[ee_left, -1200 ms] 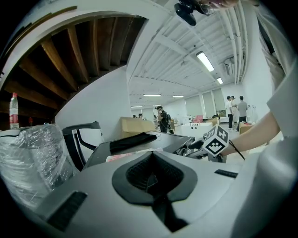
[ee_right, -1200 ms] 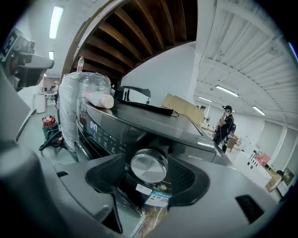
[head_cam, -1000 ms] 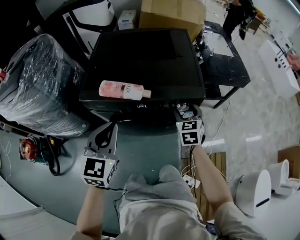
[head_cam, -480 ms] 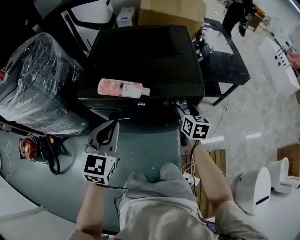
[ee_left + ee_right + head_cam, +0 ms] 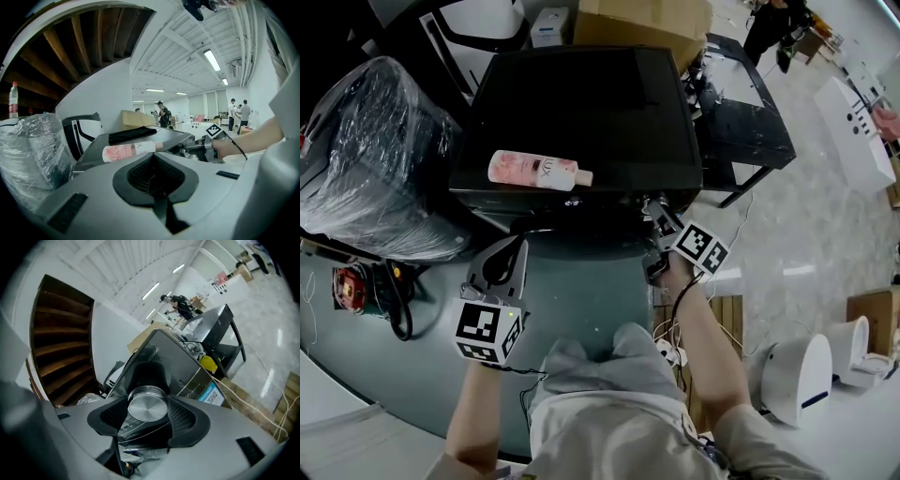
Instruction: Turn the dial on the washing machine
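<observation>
One washing machine (image 5: 581,112): black, its dial (image 5: 147,408) at the front right corner.
Wrapped bundle (image 5: 375,159): off to the left, not in the way.
Right tongs (image 5: 656,214): just squeezed in a bit, clamped on the dial, rolled over since a second ago, so the turning has likely begun.
Left tongs (image 5: 514,251): pressed together, empty.
Bottle (image 5: 539,171): pink, lying on top, well apart.
Dial: shiny, and nothing blocks it.

The right gripper (image 5: 148,414), whose jaws have just been closing, seats one black pad against each side of the round brushed-metal dial (image 5: 147,404) on the dark washing machine (image 5: 180,359), with a blue label (image 5: 209,393) on its front and wooden stairs (image 5: 61,357) at left.
</observation>
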